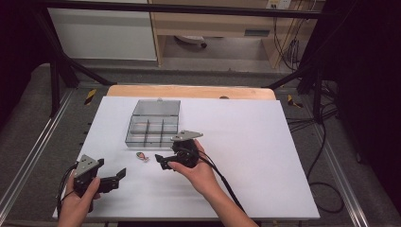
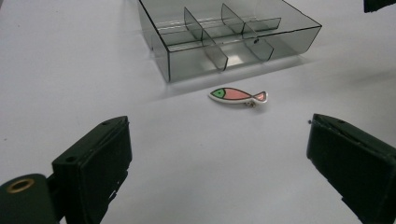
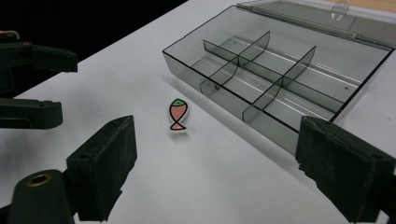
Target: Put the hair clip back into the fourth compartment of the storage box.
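A small fish-shaped pin (image 1: 141,155), pink with a green head, lies flat on the white table just in front of a clear smoky compartment box (image 1: 152,126) whose lid is folded back. My left gripper (image 1: 118,178) rests at the near left, open and empty, pointing toward the fish (image 2: 237,95) with the box (image 2: 224,42) behind it. My right gripper (image 1: 161,162) hovers just right of the fish, also open and empty. In the right gripper view the fish (image 3: 178,114) lies ahead between the wide jaws (image 3: 217,140), and the box (image 3: 275,70) is up to the right.
The white table sheet (image 1: 246,156) stretches wide to the right of the hands. The box's open lid (image 1: 157,107) lies flat behind it. My left gripper (image 3: 58,86) appears at the left edge of the right gripper view. Cables trail from both grippers toward the near edge.
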Motion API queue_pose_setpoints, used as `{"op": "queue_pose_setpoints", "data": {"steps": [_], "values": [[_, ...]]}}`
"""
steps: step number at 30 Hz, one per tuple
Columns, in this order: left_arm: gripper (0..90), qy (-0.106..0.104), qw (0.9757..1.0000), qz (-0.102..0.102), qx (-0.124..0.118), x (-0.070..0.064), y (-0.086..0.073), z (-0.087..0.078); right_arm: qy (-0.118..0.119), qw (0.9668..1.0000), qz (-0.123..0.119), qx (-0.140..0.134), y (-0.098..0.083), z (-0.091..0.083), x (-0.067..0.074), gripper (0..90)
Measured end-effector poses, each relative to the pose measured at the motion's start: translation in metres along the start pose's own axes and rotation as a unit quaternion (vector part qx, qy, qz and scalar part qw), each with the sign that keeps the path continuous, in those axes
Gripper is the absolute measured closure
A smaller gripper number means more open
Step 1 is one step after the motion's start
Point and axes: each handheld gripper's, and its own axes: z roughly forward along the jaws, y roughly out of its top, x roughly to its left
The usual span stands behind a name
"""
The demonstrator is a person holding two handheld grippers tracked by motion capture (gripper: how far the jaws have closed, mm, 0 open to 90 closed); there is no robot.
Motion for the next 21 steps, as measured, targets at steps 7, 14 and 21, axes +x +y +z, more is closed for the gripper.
{"op": "queue_pose_setpoints", "data": {"steps": [7, 14, 21], "values": [[6.5, 0.001, 1.0, 0.0, 0.001, 0.0, 0.0, 0.0, -0.003, 0.9999, -0.011, -0.006, 0.008, 0.005, 0.003, 5.4], [6.5, 0.002, 1.0, 0.0, 0.003, 0.001, 0.0, 0.0, 0.002, 0.9997, -0.012, -0.019, 0.019, 0.01, 0.005, 4.3], [6.5, 0.004, 1.0, -0.002, 0.004, 0.002, -0.001, 0.0, 0.0, 0.9995, -0.013, -0.028, 0.028, 0.015, 0.006, 6.8]]}}
